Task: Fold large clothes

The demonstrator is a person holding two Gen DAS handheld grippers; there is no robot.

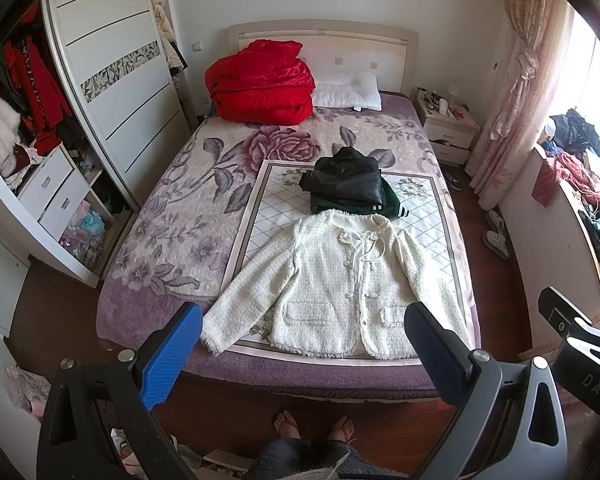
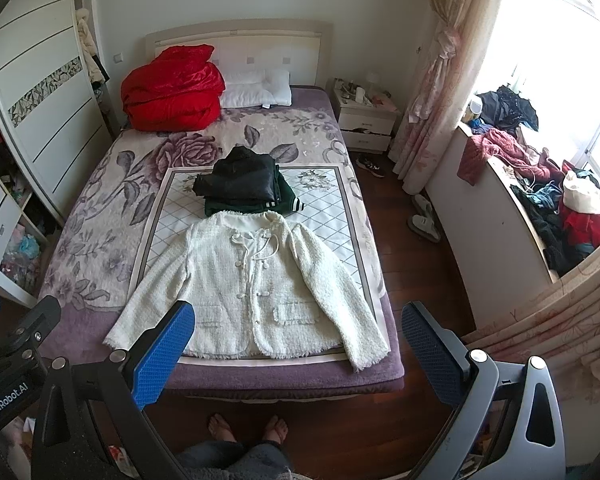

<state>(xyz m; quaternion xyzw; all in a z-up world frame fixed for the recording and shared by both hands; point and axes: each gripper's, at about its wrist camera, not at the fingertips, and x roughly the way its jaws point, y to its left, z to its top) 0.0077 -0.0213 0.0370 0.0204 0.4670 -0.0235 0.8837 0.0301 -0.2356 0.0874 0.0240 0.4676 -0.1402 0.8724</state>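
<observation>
A cream-white tweed jacket with frayed edges lies flat and face up on the near end of a bed with a purple rose-patterned blanket, on top of a pale quilted mat with a diamond grid. Its collar points to the far side and its hem to the near edge. Both sleeves are spread outward and down, the left one reaching off the mat toward the near left and the right one running along the mat's right border. The front is closed, with a cord tied in a bow below the neckline, a row of round buttons down the middle, and two fringed patch pockets near the hem. The fabric looks nubby and mostly smooth, with few wrinkles.

Just beyond the collar sits a folded stack of dark clothes, a black leather-like jacket over a green garment with striped cuffs. At the far end rest a bundled red quilt and a white pillow.

The left gripper hangs above the near edge of the bed, its blue pads set wide apart and holding nothing. The right gripper hangs likewise, fingers spread wide and empty, apart from the jacket. The person's bare feet stand on the dark wooden floor by the bed's near edge.
</observation>
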